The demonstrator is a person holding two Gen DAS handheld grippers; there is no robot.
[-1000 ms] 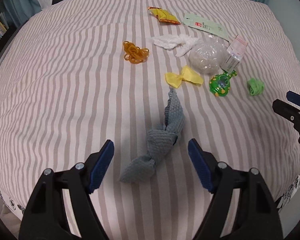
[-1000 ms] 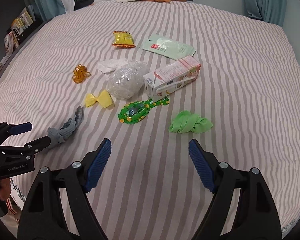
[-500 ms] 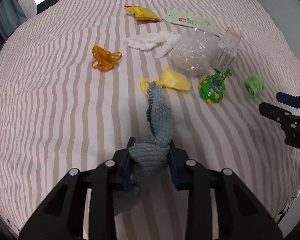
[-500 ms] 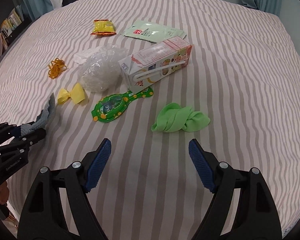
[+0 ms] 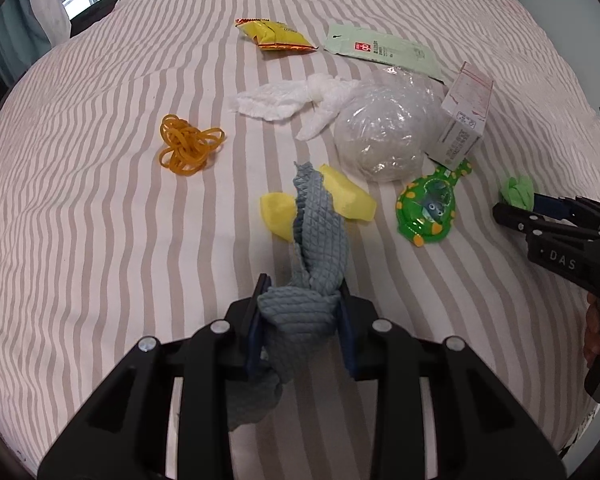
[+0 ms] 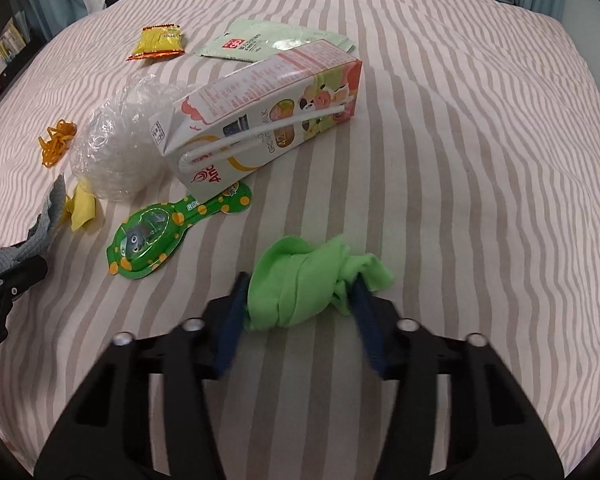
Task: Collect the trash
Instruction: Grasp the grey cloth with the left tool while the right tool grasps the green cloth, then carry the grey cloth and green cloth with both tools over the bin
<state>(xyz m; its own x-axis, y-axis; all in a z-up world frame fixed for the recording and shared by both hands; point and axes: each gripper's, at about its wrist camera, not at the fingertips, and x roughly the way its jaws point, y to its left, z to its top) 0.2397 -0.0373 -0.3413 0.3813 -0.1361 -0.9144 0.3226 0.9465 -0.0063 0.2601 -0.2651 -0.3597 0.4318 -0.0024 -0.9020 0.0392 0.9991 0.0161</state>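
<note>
On a bed dressed in a grey-and-white striped cover, the left gripper is clamped on a knotted grey waffle-weave cloth at lower centre of the left wrist view — the blue pads squeeze the knot, one tail hangs below and the other reaches up across a yellow fabric bow.

In the right wrist view the right gripper sits at lower centre with its pads pressed against both sides of a knotted bright green cloth; the jaws are only partly drawn in, held apart by the bundle.

The trash lies in a band across the upper half of both frames. In the left wrist view:
- a bundle of orange rubber bands at centre left, with bare stripes all around it
- a crumpled white tissue touching a ball of clear crinkled plastic
- a white-and-pink milk carton lying on its side with a straw along it, against the plastic ball
- a green spotted plastic blister pack, its narrow end just under the carton
- a yellow snack packet and a pale green flat pouch farthest up, near the top edge

The cover's left half in the left wrist view and right half in the right wrist view are open stripes.
</note>
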